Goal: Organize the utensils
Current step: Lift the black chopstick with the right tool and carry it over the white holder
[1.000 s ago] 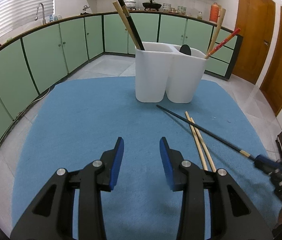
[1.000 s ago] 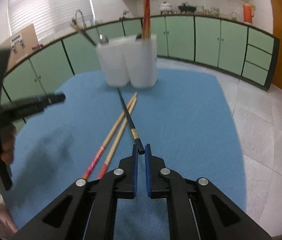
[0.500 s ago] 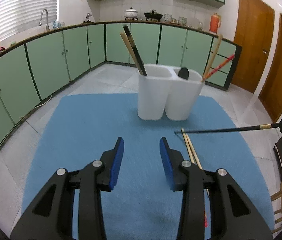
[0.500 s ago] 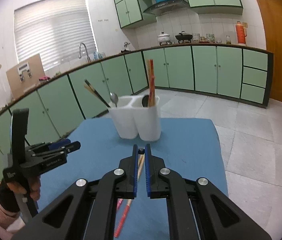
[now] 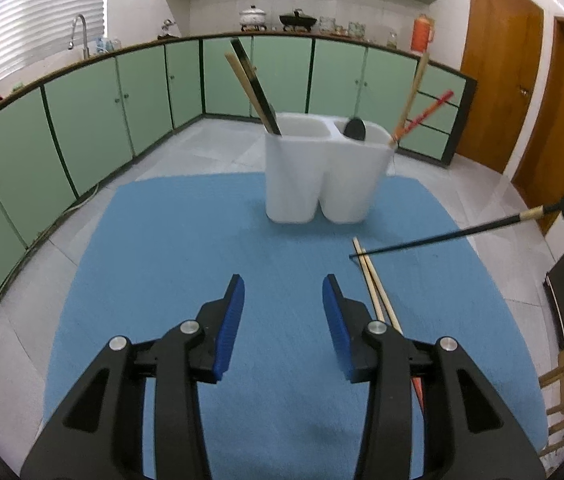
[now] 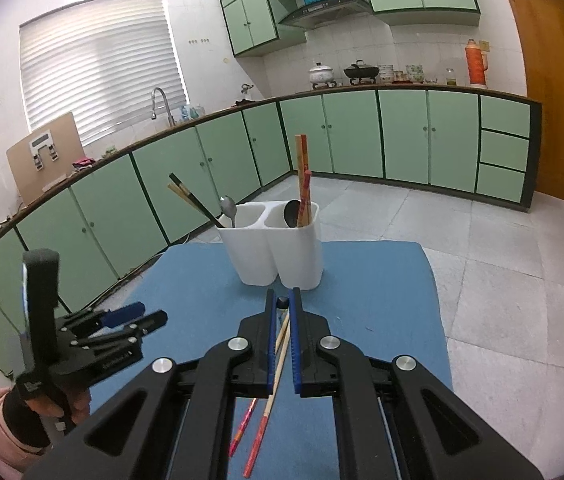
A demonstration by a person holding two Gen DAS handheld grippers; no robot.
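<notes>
1. Left tongs (image 5: pixel 283 292) opening, blue pads well apart, nothing between them; held over the near middle of the blue counter (image 5: pixel 170 240).
2. Right tongs (image 6: pixel 281 308) clamped on the butt end of a black chopstick (image 5: pixel 442 236), lifted off the counter and slanting down, thin tip over the tops of two loose chopsticks.
3. Two wooden chopsticks (image 5: pixel 374 284) lying side by side on the counter, toward its right edge, red-painted ends nearest the tongs.
4. White two-part holder (image 5: pixel 322 176) upright near the far edge of the counter.
5. In its left part: a black and a tan chopstick (image 5: pixel 252 88) leaning left, plus a metal spoon (image 6: pixel 228 208).
6. In its right part: a dark ladle (image 5: pixel 355 129) and two red-patterned chopsticks (image 5: pixel 418 96).
</notes>
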